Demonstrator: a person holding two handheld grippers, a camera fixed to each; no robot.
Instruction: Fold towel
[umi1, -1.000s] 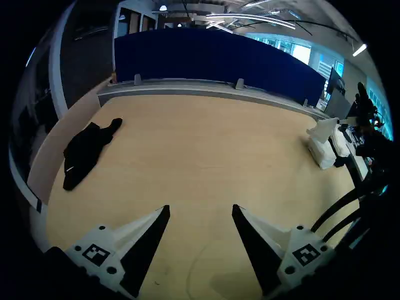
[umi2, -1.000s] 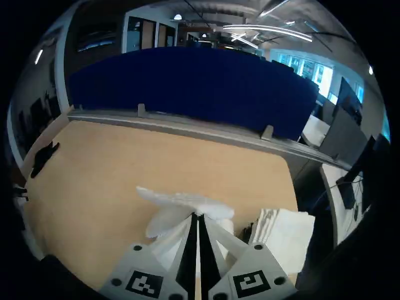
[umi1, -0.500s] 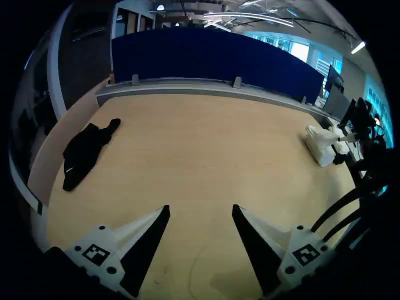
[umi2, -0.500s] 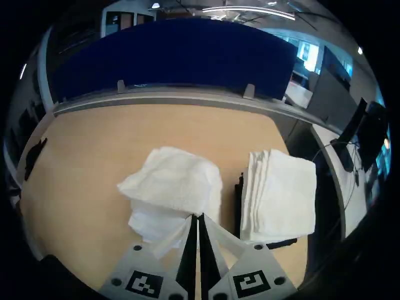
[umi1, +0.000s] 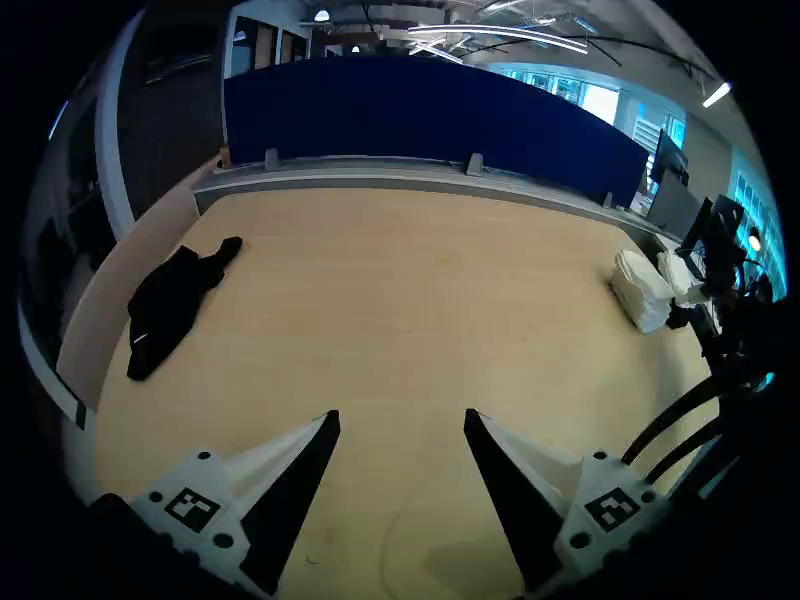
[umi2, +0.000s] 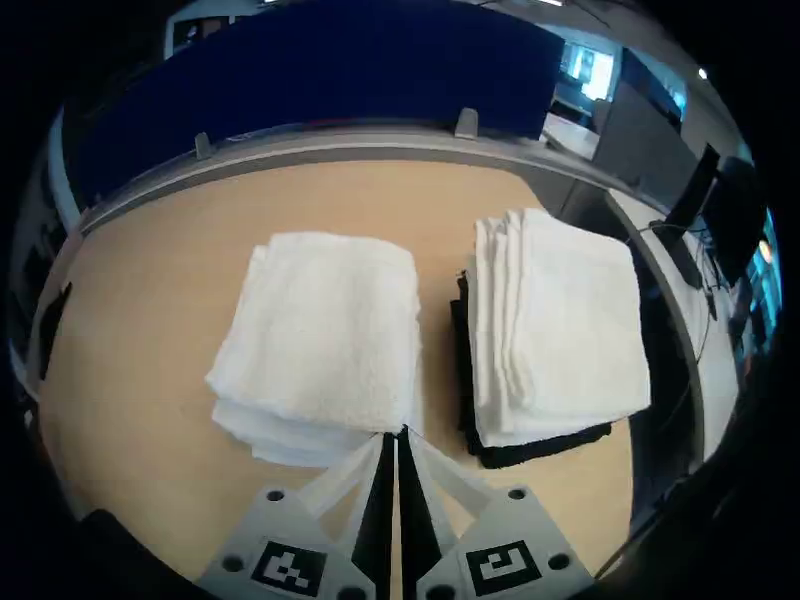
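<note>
Left gripper (umi1: 400, 418): fingers spread wide above the wooden table (umi1: 420, 290), holding nothing. Right gripper (umi2: 397, 436): fingers closed together, tips at the near edge of the folded white towel (umi2: 325, 330) (whether fabric is pinched between them cannot be determined). The folded white towel lies flat on the table, just beside a stack of folded towels (umi2: 565, 320). A black cloth (umi1: 170, 300) lies well apart.

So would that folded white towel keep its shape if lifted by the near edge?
Probably not: the folded towel is soft, loosely layered cloth, so lifted at the right gripper it would likely droop and unfold. It looks light for its bulk. Pushed across the table, it would probably bunch rather than slide.
</note>
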